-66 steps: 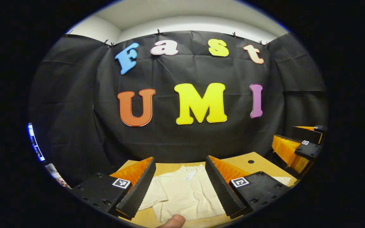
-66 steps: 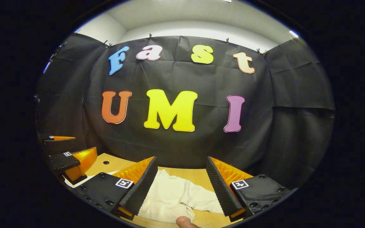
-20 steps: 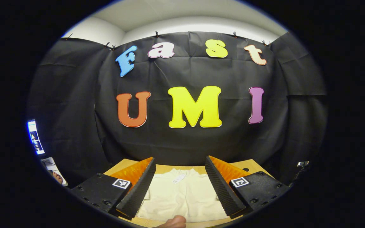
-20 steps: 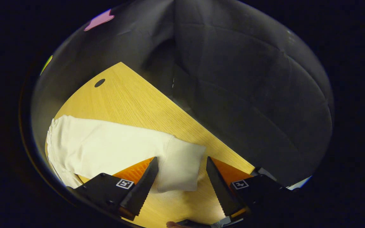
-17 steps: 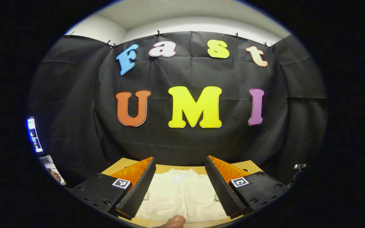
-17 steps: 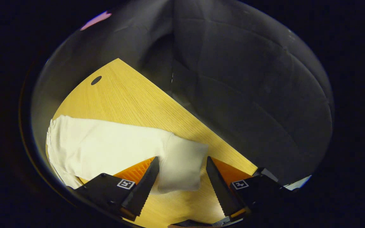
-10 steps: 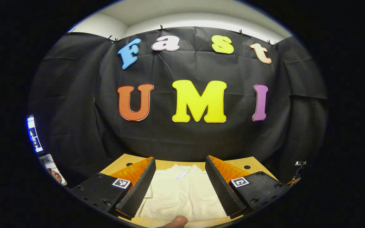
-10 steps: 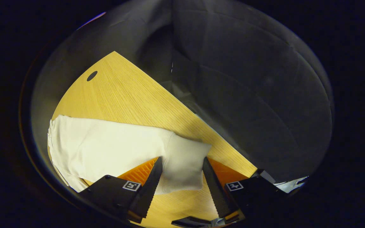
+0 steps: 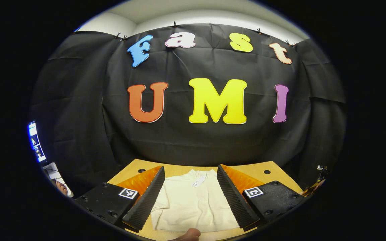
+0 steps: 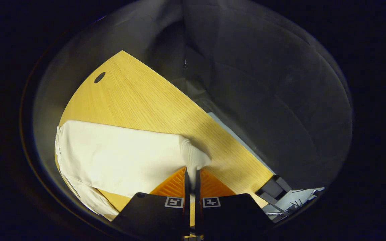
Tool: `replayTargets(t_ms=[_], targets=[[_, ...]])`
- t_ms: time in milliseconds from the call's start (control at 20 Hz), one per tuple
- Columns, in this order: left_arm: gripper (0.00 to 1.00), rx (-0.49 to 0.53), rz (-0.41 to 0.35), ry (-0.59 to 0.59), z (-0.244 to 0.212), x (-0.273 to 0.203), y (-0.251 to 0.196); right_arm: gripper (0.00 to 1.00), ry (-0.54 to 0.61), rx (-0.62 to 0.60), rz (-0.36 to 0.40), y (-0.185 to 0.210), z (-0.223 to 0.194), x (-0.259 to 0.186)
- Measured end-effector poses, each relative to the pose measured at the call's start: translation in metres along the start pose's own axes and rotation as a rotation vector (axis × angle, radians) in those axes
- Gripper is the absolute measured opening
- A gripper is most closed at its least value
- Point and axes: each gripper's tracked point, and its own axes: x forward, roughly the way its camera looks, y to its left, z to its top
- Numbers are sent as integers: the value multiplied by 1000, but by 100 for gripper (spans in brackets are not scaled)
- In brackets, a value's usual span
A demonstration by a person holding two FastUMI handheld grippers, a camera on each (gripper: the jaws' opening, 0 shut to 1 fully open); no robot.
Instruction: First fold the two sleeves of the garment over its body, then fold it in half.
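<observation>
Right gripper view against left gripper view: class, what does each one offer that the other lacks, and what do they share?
Right gripper view: the right gripper is shut on the cuff of the sleeve, which lies stretched out across the table.

Left gripper view: the left gripper is open, with the neck label between its fingers, and a screen is at the far left.

Shared: the cream garment, the wooden table and the black cloth wall.

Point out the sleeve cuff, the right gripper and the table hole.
sleeve cuff (image 10: 194, 157), right gripper view, ribbed end.
right gripper (image 10: 191, 175), right gripper view, between its fingertips.
table hole (image 10: 99, 77), right gripper view, its centre.
</observation>
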Motion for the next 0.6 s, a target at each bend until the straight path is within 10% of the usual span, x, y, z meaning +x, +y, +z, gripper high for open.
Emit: replayTargets(t_ms=[600], targets=[[99,3,-20,-64,-4,5,35,0,-117,-62,85,82,33,-100]])
